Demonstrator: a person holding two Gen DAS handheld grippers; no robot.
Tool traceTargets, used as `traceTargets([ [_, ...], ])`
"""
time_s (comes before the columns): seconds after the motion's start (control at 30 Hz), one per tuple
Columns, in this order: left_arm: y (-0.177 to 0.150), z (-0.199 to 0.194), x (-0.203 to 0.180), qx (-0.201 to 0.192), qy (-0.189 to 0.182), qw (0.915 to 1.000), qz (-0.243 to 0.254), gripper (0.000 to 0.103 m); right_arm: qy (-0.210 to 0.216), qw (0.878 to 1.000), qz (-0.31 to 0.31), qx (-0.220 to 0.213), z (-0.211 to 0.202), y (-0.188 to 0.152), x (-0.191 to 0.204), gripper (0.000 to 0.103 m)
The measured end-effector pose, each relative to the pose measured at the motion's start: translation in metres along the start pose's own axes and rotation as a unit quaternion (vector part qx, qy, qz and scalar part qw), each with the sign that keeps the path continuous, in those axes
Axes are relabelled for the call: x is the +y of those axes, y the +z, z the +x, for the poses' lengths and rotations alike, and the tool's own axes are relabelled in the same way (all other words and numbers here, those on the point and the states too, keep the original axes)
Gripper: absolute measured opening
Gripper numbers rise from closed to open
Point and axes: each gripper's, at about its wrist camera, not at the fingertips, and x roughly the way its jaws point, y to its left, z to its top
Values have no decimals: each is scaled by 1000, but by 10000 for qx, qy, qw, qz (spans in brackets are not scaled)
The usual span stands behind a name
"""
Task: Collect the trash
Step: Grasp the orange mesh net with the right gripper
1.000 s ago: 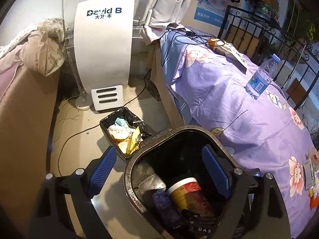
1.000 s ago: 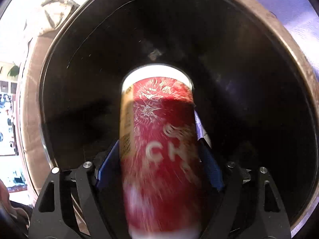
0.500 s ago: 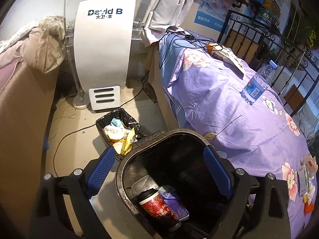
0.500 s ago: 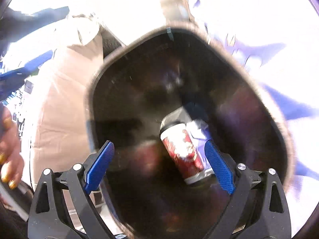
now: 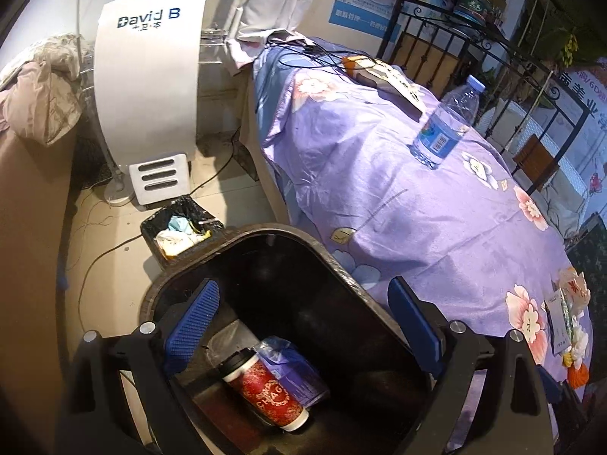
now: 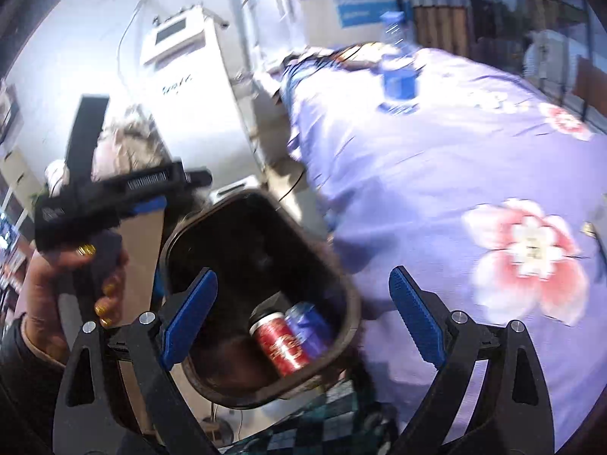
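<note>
Left wrist view: bin (image 5: 265,242) stands on the floor against the bed (image 5: 398,208) edge, with open floor to its left toward the white machine (image 5: 148,87) and a small lined basket (image 5: 178,227) just beyond its rim. Cup (image 5: 265,390) lies on its side at the bin's bottom, touching a blue wrapper (image 5: 292,367); a second ago it stood upright there. Left gripper (image 5: 303,326) hangs over the bin, jaws spread wide and empty. A bottle (image 5: 444,125) stands on the bed.

Right wrist view, blurred: the right gripper (image 6: 303,314) is now above the bin (image 6: 341,284), where before it was inside holding the cup (image 6: 280,345). Its jaws are released, nothing between them. A hand (image 6: 76,284) at left holds the left gripper.
</note>
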Motion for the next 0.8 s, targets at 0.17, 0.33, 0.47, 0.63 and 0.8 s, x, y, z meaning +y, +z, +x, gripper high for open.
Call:
traceTargets([
  [0.17,-18,9,-66,227,-468,9963,686,89,-533,9951,561,-623,-47,-10,-48,91],
  [0.33,-42,8,-142,359,-1081,9825,1471,89,-994,9832,1151,-1004,-92,-17,-100,91],
  [0.47,-59,7,-198,545,-1602,9661,1950,89,-1487,9708,1520,-1111,-124,-24,-151,91],
  [0.63,-80,4,-255,681,-2030,9450,2473,89,-2266,9494,1865,-1120,-159,-35,-216,91],
  [0.8,-92,11,-292,939,-2270,9341,2589,89,-3032,9153,2445,-1026,-197,-52,-292,91],
])
